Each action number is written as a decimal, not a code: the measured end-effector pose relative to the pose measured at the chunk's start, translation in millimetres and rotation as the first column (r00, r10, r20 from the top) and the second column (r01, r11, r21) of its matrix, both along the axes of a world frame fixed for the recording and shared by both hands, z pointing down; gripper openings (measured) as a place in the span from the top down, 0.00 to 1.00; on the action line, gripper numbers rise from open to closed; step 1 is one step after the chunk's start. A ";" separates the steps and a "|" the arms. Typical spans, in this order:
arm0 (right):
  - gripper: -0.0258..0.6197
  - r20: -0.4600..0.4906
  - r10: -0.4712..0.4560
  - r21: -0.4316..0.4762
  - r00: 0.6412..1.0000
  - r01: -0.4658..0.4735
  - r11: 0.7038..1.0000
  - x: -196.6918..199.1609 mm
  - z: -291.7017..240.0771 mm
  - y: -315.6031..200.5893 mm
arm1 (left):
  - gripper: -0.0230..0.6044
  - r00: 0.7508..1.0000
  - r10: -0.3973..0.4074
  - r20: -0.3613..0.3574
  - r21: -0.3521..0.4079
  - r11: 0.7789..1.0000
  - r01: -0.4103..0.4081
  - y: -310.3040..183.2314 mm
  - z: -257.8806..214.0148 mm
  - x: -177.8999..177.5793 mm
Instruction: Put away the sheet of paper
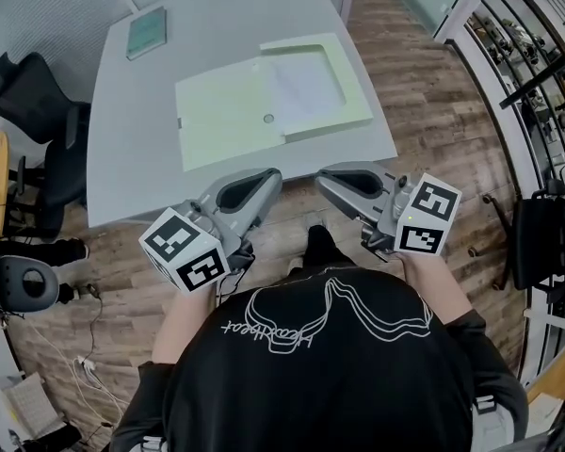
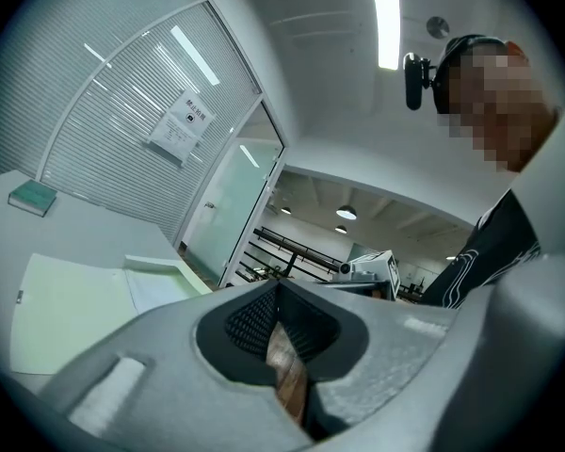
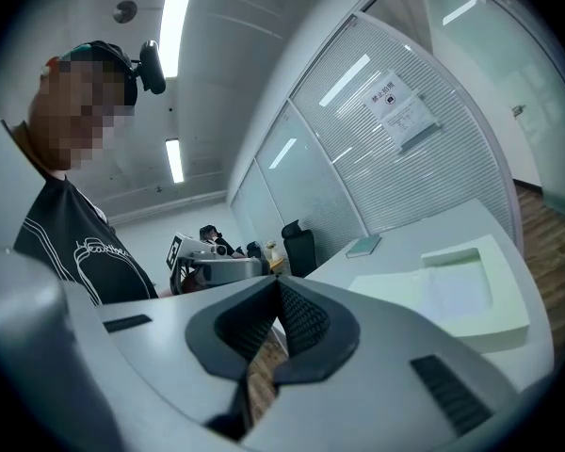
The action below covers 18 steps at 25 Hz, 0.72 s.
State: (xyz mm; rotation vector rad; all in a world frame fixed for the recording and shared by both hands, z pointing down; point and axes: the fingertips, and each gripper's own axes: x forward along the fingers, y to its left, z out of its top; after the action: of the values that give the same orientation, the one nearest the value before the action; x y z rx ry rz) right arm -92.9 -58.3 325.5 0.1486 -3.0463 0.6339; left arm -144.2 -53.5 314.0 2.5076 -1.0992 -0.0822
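Observation:
A white sheet of paper [image 1: 301, 83] lies inside the tray half of an open pale green file box [image 1: 228, 111] on the grey table [image 1: 132, 158]. The sheet also shows in the left gripper view [image 2: 157, 290] and in the right gripper view [image 3: 457, 292]. Both grippers hang in front of the person's chest, off the table's near edge, tips turned toward each other. My left gripper [image 1: 275, 179] is shut with nothing between its pads [image 2: 254, 318]. My right gripper [image 1: 322, 179] is shut and empty as well, its pads [image 3: 306, 320] meeting.
A green book [image 1: 147, 32] lies at the table's far left corner. A black office chair [image 1: 38, 111] stands left of the table. Wooden floor [image 1: 433, 111] runs along the right, with dark shelving [image 1: 537, 55] beyond it. A small round mark [image 1: 268, 118] sits on the box lid.

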 end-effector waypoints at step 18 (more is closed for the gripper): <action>0.95 0.008 -0.032 0.038 0.999 0.032 0.999 -3.5 -14.3 4.3 | 0.95 0.998 -0.033 0.050 0.033 0.999 0.031 2.8 -13.5 -6.2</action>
State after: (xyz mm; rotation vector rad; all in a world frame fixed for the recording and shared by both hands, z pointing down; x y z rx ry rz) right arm -96.4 -54.1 311.2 0.0983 -3.0632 0.5758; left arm -150.4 -50.7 300.6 2.5336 -1.1671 -0.0459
